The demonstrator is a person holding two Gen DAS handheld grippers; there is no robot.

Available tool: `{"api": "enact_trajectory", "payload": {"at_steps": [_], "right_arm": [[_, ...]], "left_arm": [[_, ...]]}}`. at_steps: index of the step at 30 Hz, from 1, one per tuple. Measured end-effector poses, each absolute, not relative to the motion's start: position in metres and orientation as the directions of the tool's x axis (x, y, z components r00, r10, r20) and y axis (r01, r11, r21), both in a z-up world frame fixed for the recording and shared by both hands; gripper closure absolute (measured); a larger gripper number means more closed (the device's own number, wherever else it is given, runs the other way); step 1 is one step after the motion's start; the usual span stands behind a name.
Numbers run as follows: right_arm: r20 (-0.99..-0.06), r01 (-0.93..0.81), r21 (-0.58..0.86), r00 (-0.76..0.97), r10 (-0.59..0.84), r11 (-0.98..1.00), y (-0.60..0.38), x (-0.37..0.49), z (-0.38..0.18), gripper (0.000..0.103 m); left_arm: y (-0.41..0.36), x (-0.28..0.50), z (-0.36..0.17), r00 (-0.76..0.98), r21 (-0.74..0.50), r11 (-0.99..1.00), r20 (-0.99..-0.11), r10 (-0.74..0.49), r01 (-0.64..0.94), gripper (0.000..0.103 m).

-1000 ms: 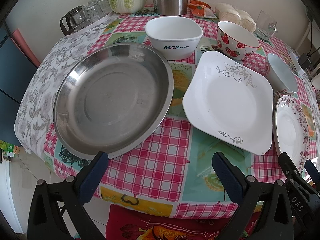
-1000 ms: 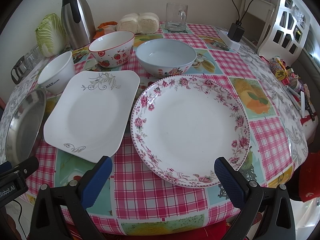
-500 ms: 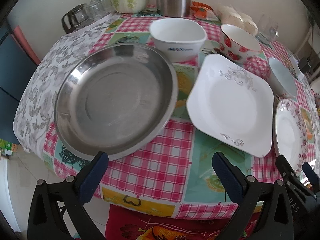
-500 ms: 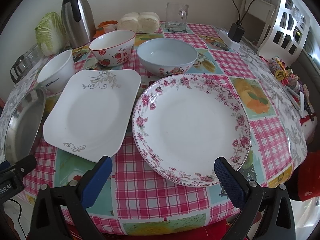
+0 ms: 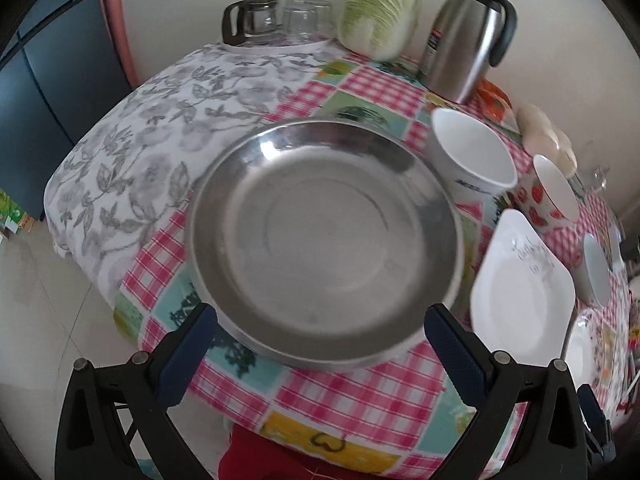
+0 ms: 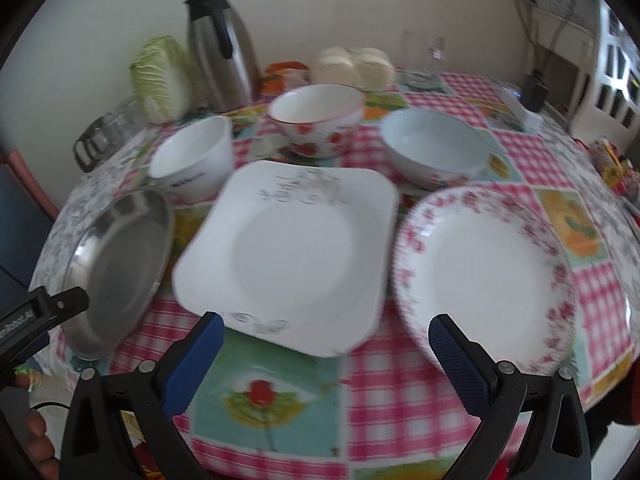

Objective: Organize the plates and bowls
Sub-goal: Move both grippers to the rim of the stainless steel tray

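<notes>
The left tool [image 5: 320,324] hangs with its jaws spread wide and empty at the near edge of the bench [image 5: 360,392], facing the steel plate [image 5: 324,240], which lies flat near the bench's left edge. The right tool [image 6: 326,336] is likewise wide open and grips nothing, just short of the square white plate [image 6: 288,256]. The floral round plate [image 6: 484,276] lies just beside it to the right, perhaps touching; blur hides the gap. Behind them stand the white bowl [image 6: 194,158], the strawberry bowl [image 6: 316,120] and the pale bowl [image 6: 434,146].
</notes>
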State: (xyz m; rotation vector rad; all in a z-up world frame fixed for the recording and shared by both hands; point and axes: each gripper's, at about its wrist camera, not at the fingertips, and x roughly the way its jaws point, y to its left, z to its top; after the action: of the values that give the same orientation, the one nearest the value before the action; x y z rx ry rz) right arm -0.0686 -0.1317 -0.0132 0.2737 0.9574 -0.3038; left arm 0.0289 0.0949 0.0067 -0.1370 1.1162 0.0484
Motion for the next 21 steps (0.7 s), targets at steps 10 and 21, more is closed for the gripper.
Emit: {"api": "enact_trajectory", "payload": {"at_steps": [10,21], "right_arm": [[-0.800,0.284,0.157,0.599,-0.047,0.946,-0.101,-0.030,-0.019,0.000],[-0.788,0.200,0.197,0.615,0.034,0.960,-0.078,0.016,-0.030,0.000]], "left_arm": [[0.123,0.042,-0.001,0.454,-0.151,0.973,-0.889,-0.058,-0.173,0.000],[0.153,0.060,-0.002,0.544,-0.237,0.945,-0.835,-0.081,-0.224,0.000]]}}
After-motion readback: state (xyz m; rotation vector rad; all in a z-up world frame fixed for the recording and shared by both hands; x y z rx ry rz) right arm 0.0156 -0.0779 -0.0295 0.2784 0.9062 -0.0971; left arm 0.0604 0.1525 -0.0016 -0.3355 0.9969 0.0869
